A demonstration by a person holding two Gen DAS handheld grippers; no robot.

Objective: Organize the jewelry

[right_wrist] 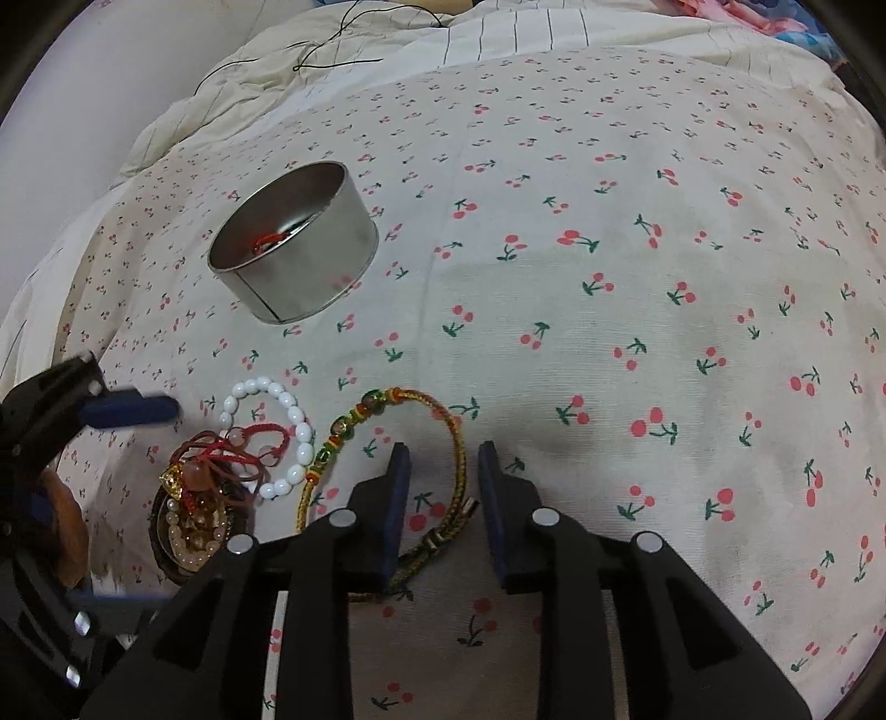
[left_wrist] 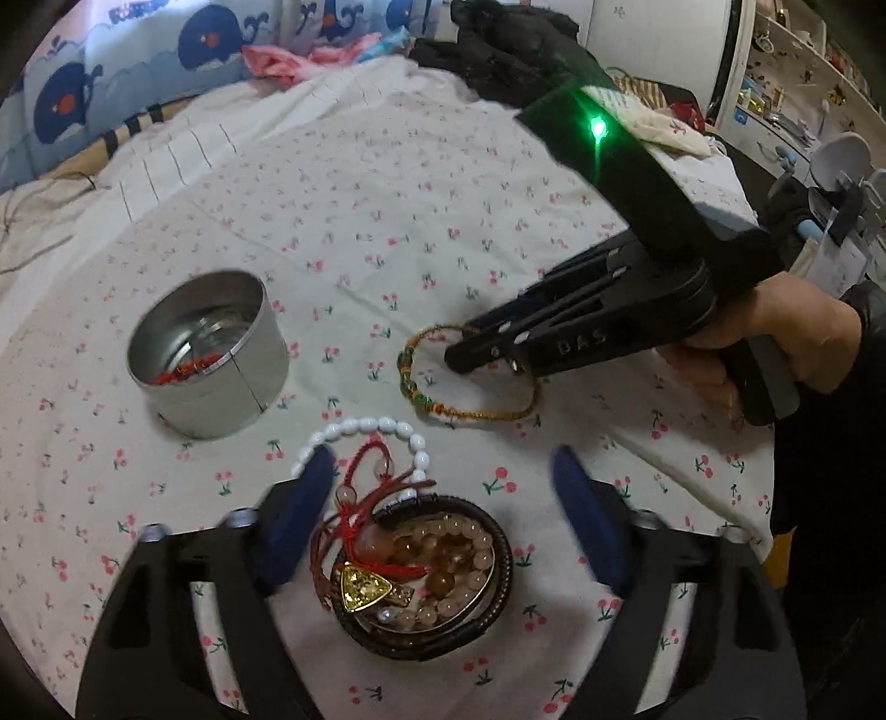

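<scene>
A braided gold-and-green cord bracelet (left_wrist: 443,382) (right_wrist: 387,437) lies on the cherry-print sheet. My right gripper (right_wrist: 443,459) (left_wrist: 470,349) is open low over it, one side of the cord running between its jaws. A round metal tin (left_wrist: 210,349) (right_wrist: 293,243) with a red string inside stands to the left. My left gripper (left_wrist: 443,476) is open and empty above a pile of jewelry (left_wrist: 415,565) (right_wrist: 205,498): a white bead bracelet (left_wrist: 376,432) (right_wrist: 282,426), red cords, pink beads, a gold charm and dark bangles.
The cherry-print sheet (right_wrist: 637,277) covers a bed. A whale-print pillow (left_wrist: 138,72) and pink cloth (left_wrist: 288,61) lie at the far edge. A cluttered shelf (left_wrist: 803,83) stands at the right. A black cable (right_wrist: 332,50) lies on the striped bedding.
</scene>
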